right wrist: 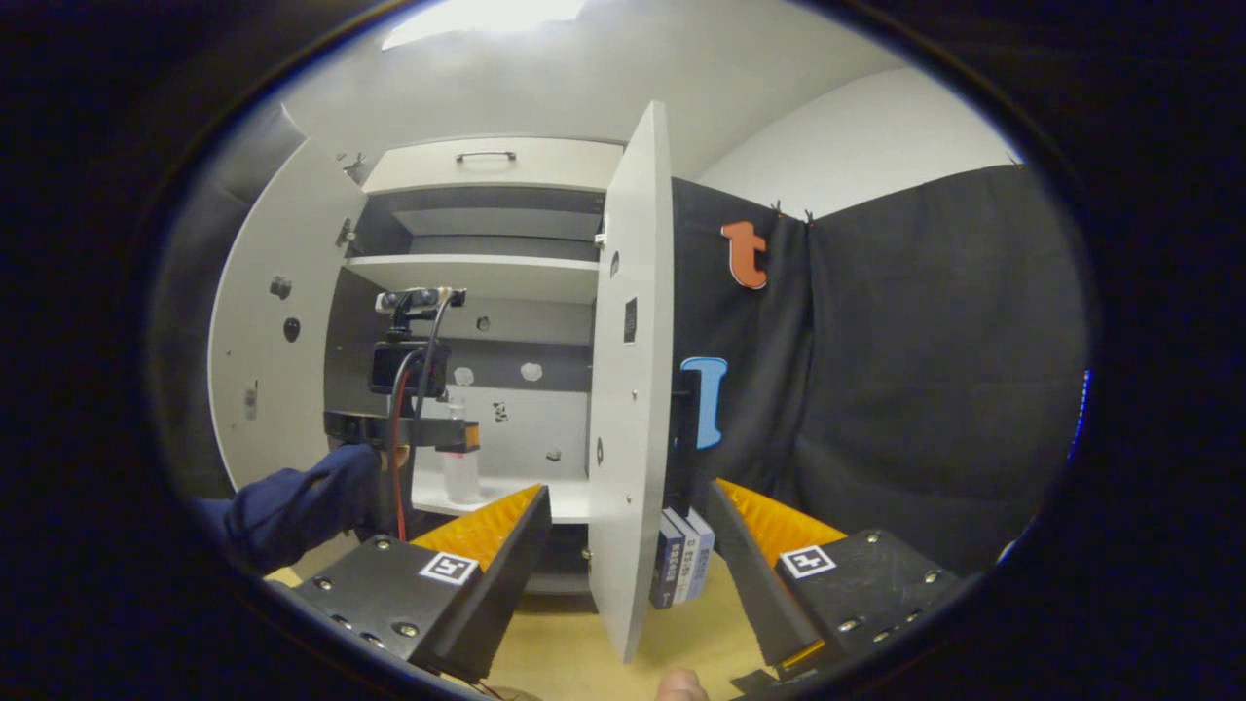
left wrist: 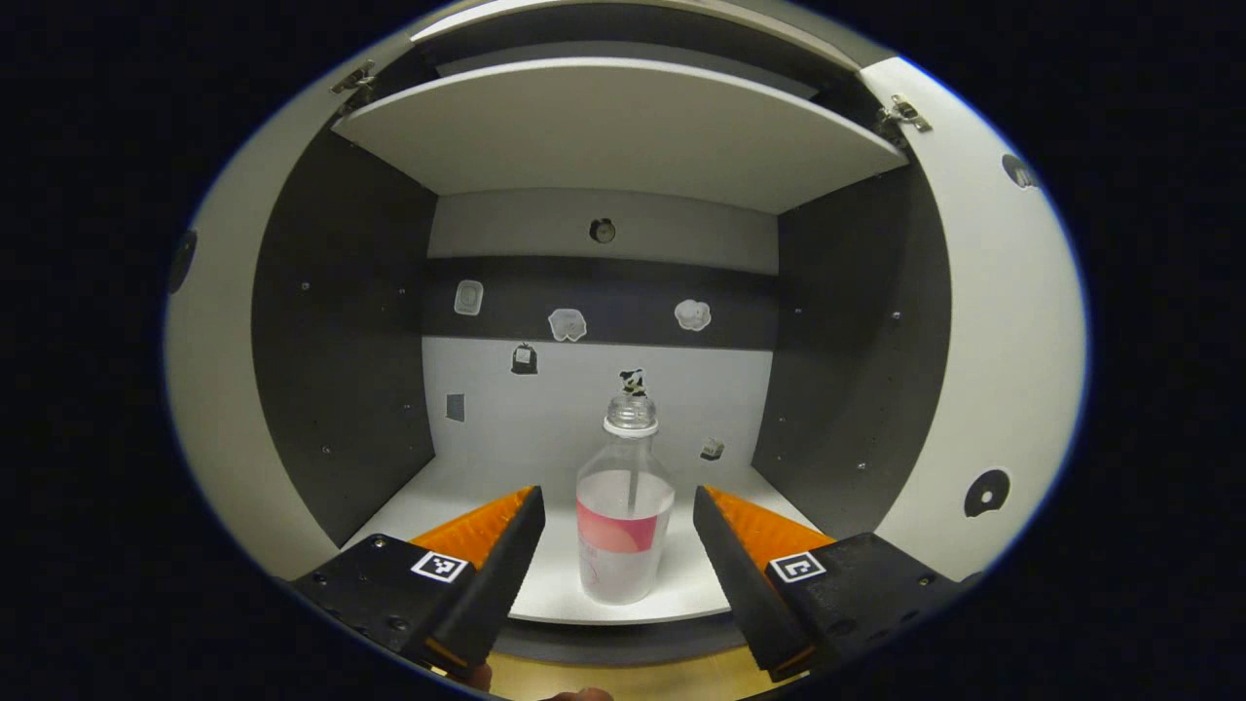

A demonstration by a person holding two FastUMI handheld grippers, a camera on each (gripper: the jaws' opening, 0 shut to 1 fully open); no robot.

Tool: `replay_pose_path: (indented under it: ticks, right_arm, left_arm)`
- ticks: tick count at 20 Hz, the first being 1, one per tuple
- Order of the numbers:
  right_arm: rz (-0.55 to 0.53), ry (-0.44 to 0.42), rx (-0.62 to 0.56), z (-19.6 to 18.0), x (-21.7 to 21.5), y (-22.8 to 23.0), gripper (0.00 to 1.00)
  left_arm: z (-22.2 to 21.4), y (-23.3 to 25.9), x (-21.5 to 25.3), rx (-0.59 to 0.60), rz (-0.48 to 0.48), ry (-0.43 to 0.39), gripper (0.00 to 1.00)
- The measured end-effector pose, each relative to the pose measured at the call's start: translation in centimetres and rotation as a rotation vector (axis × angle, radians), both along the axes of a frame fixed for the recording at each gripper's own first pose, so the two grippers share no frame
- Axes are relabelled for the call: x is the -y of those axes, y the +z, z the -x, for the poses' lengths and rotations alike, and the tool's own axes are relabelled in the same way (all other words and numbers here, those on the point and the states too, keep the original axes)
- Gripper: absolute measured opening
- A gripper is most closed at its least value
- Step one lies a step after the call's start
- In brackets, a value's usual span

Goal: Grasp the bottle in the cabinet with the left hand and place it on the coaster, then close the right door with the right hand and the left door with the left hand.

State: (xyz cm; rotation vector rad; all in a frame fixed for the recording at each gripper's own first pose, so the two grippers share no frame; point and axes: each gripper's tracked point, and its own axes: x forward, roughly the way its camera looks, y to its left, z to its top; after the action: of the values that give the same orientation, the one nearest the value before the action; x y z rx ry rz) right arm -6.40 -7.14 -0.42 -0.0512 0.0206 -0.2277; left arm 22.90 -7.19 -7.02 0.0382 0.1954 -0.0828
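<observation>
Left gripper (left wrist: 618,531): wide open, holding nothing, just before the bottle (left wrist: 624,506)
Right gripper (right wrist: 628,521): open, empty, near the bottle's cabinet
Done: nothing yet
Left: grab, coaster, both doors

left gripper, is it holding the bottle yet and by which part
Nothing is held. The left gripper is open, fingers apart either side of the bottle, not touching it.

Beyond the right gripper (right wrist: 623,545), the right door (right wrist: 628,389) hides part of the books (right wrist: 681,565) behind it.
</observation>
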Motion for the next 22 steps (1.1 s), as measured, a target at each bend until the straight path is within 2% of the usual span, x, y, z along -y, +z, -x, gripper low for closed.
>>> replay_pose_path:
  ticks: [2, 3, 5, 6, 9, 10, 16, 22]
  right_arm:
    - [0.001, -0.004, -0.008, -0.1, 0.1, -0.2, 0.94]
    - [0.005, -0.006, -0.013, -0.1, 0.3, -0.4, 0.97]
    - [0.009, -0.010, -0.022, -0.2, 0.4, -0.7, 0.94]
    - [0.009, -0.010, -0.024, -0.2, 0.5, -0.8, 0.97]
    - [0.005, -0.010, -0.029, -0.6, 0.7, -1.0, 0.97]
    - [0.004, -0.008, -0.029, -0.7, 0.7, -1.0, 0.97]
    - [-0.012, 0.021, -0.031, -1.2, 0.5, -1.1, 0.97]
    - [-0.010, 0.079, -0.016, -1.9, 0.0, -0.9, 0.97]
  left_arm:
    - [-1.5, -1.0, -0.2, -0.021, -0.007, 0.021, 0.97]
    - [-2.1, -1.3, -0.2, -0.024, -0.005, 0.025, 0.97]
    - [-2.9, -1.9, -0.2, -0.039, -0.002, 0.027, 0.97]
    - [-3.2, -2.1, -0.3, -0.045, -0.001, 0.030, 0.97]
    - [-3.5, -2.5, 0.0, -0.058, 0.016, 0.024, 0.95]
    - [-3.6, -2.5, 0.0, -0.053, 0.023, 0.021, 0.79]
    - [-1.9, -2.3, -0.6, -0.056, 0.045, -0.011, 0.78]
    - [2.7, -0.6, -1.1, -0.007, 0.066, -0.067, 0.78]
